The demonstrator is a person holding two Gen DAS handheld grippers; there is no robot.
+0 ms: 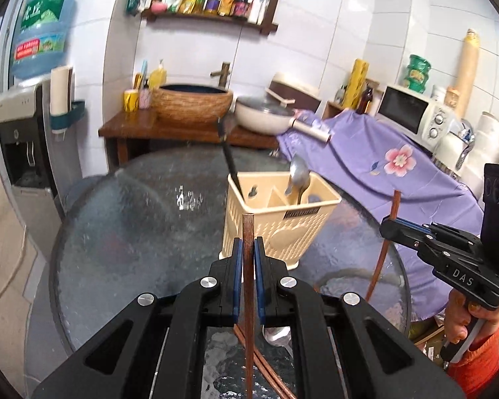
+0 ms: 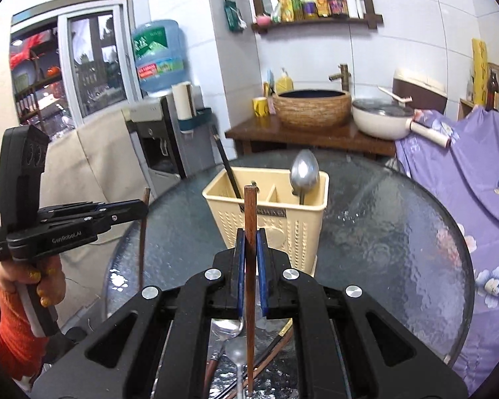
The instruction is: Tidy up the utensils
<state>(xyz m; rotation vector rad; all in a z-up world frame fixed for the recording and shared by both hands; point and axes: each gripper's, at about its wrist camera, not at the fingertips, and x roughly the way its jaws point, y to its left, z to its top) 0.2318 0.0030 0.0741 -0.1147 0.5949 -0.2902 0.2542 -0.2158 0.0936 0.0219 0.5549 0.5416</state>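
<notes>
**Ana:** Left wrist view first: the left gripper has its blue pads pressed almost together on a brown chopstick, held upright, top end poking above the fingertips.

**Ben:** Why upright?

**Ana:** My guess is so it can drop end-first into the cream utensil holder, which stands just ahead of the tongs on the glass table.

**Ben:** And the other hand?

**Ana:** Same in the right wrist view: the right gripper is nearly closed on a second chopstick, also vertical, the holder directly beyond its tips.

**Ben:** Anything in the holder?

**Ana:** A black utensil handle leans in the compartment to the left; a metal spoon stands bowl-up in the one to the right, so sorting by kind seems intended.

**Ben:** What's left?

**Ana:** More spoons and chopsticks lie on the table beneath the right tongs.
</notes>
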